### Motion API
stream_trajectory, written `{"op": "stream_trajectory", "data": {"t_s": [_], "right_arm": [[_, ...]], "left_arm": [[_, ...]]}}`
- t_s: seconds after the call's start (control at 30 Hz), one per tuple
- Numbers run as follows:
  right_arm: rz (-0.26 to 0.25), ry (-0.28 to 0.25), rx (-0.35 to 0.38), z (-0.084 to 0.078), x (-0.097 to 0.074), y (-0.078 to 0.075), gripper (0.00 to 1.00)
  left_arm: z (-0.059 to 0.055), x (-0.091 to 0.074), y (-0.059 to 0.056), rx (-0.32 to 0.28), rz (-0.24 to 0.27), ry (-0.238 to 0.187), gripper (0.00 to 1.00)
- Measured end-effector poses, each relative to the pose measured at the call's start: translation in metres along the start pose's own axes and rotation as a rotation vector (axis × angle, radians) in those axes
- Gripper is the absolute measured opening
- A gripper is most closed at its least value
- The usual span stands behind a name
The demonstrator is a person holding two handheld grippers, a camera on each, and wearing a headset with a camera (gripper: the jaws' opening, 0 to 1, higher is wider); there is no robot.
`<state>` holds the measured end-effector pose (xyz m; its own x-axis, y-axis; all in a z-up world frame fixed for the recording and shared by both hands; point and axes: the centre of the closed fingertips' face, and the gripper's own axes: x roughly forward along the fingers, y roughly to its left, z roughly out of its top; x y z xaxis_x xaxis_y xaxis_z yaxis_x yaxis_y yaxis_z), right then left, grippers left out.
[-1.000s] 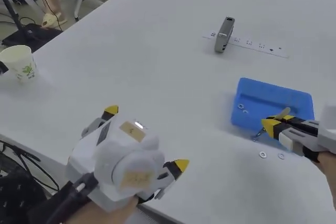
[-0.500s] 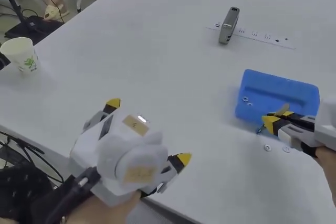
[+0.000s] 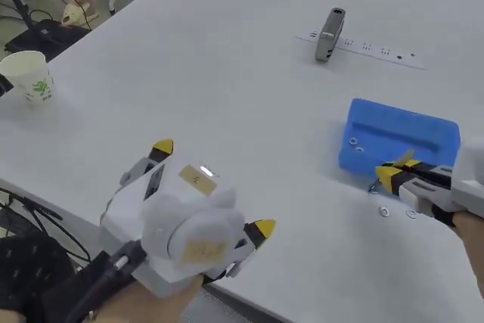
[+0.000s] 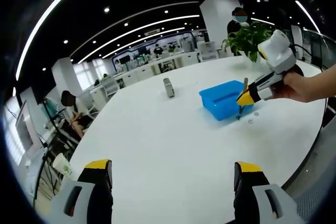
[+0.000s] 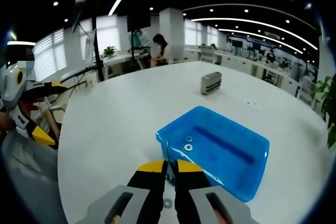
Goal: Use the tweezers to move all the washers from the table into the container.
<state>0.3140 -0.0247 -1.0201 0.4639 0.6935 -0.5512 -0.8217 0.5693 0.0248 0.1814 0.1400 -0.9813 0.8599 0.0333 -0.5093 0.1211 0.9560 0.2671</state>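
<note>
The right gripper (image 3: 387, 178) was pressed together on the tweezers (image 5: 167, 157), whose tips hung at the near left corner of the blue container (image 3: 423, 130). Whether they carried a washer could not be told. The left gripper (image 4: 170, 170) hovered spread and empty, well apart to the near left. Two washers (image 5: 188, 140) lay inside the container. At least two more (image 3: 385, 212) lay on the table (image 3: 227, 73) just near of it, so the job looked about half done.

Two washers (image 5: 187, 147) in blue container (image 5: 245, 178)
</note>
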Motion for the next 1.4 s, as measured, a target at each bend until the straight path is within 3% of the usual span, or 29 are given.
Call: {"op": "stream_trajectory", "data": {"t_s": [0.3, 0.77, 1.4], "right_arm": [[0.007, 0.005, 0.027, 0.001, -0.004, -0.001, 0.01], [0.019, -0.038, 0.083, 0.017, -0.021, 0.001, 0.01], [0.011, -0.099, 0.072, 0.045, -0.028, -0.006, 0.01]], "left_arm": [[0.001, 0.000, 0.001, -0.003, 0.003, -0.006, 0.99], [0.003, -0.001, -0.002, -0.018, -0.018, -0.020, 0.99], [0.001, 0.000, -0.001, -0.019, -0.009, -0.012, 0.99]]}}
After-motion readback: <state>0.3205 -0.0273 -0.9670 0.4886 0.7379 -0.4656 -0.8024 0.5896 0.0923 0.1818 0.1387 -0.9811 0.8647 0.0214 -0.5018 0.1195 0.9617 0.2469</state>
